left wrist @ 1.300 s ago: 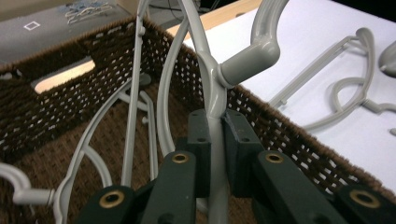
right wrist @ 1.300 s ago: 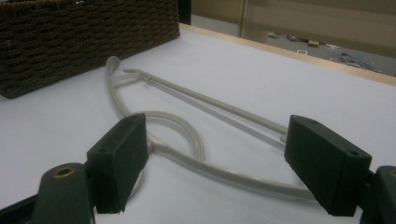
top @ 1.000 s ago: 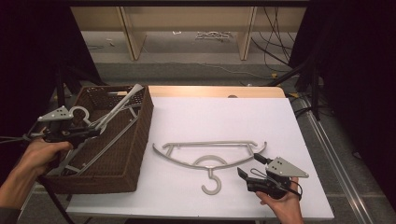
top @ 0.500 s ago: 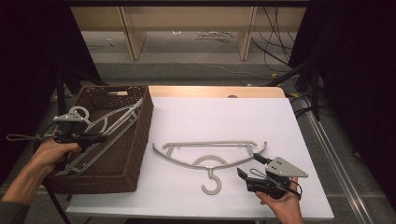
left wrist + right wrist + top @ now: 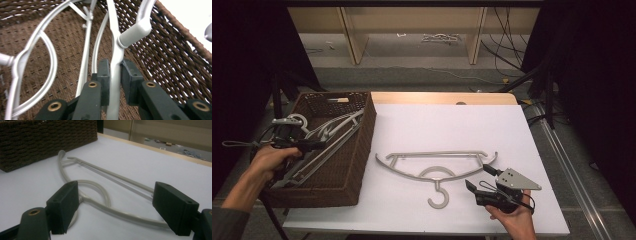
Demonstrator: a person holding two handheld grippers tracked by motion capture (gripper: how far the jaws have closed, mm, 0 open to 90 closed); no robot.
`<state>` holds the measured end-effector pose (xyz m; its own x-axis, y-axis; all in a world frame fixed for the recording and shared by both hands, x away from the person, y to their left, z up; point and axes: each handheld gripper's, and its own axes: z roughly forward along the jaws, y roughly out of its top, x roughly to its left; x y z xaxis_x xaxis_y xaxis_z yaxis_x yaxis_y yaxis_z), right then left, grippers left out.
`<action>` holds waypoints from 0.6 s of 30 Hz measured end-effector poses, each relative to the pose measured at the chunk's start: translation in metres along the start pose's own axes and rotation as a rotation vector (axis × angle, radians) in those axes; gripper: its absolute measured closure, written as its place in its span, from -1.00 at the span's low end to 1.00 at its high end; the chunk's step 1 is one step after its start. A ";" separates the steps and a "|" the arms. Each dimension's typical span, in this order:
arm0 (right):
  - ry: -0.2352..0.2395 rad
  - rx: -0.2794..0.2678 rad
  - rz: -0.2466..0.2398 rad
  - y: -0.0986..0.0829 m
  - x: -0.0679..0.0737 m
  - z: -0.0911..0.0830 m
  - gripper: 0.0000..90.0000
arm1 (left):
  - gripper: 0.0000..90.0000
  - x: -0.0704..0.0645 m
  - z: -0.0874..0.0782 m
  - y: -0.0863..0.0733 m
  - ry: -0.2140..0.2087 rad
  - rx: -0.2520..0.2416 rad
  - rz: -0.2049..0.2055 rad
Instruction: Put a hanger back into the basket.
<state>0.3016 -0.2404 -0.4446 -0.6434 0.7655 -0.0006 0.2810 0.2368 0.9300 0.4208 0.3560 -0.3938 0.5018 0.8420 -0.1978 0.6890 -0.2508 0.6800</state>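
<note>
Over the basket [image 5: 357,165] at the desk's left edge, the left gripper [image 5: 115,77] pinches a hanger [image 5: 116,53] lying inside it. Near the front edge, the right gripper [image 5: 479,181], jaws spread, sits beside another hanger [image 5: 437,162] on the desk [image 5: 452,125].

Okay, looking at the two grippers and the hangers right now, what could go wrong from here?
1. The left gripper pinches one hanger in the basket among others that cross it; lifting may snag and drag those along, or catch the wicker basket wall.
2. Its jaws hold only a thin, smooth bar, so the hanger might pivot or slip.
3. The right gripper is open just above the hanger on the table, whose arm lies flat on the white table; closing there may push it away rather than grasp it.
</note>
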 end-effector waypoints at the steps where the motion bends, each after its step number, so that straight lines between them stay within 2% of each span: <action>1: -0.001 0.000 0.001 0.000 0.000 0.000 -0.50 | 0.70 0.002 0.000 0.000 0.007 -0.009 -0.010; 2: -0.008 -0.010 -0.013 0.000 -0.001 0.000 -0.50 | 0.68 0.003 -0.001 0.001 0.020 -0.017 -0.020; 4: 0.000 -0.001 0.002 0.000 0.000 0.000 -0.50 | 0.68 0.005 -0.002 0.002 0.025 -0.009 -0.028; 6: -0.007 -0.010 -0.014 0.000 -0.001 0.001 -0.50 | 0.67 0.006 -0.003 0.004 0.046 -0.011 -0.039; 7: -0.002 -0.005 0.001 0.000 0.000 0.001 -0.50 | 0.65 0.006 -0.003 0.005 0.062 -0.014 -0.041; 8: -0.003 -0.003 0.001 0.000 0.000 0.000 -0.50 | 0.65 0.008 -0.004 0.006 0.082 -0.005 -0.027; 10: -0.008 -0.012 -0.015 0.000 -0.001 0.001 -0.50 | 0.65 0.010 -0.005 0.007 0.093 0.002 -0.034; 11: -0.009 -0.013 -0.014 0.000 -0.001 0.001 -0.50 | 0.64 0.012 -0.006 0.008 0.098 0.000 -0.038; 13: -0.004 -0.004 0.000 0.000 0.000 0.000 -0.50 | 0.64 0.016 -0.007 0.008 0.134 0.004 -0.029; 18: -0.009 -0.013 -0.013 0.000 -0.001 0.001 -0.50 | 0.63 0.026 -0.009 0.008 0.168 -0.003 -0.062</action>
<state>0.3027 -0.2410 -0.4451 -0.6404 0.7679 -0.0155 0.2638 0.2389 0.9345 0.4352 0.3799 -0.3870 0.3639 0.9239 -0.1185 0.7142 -0.1951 0.6722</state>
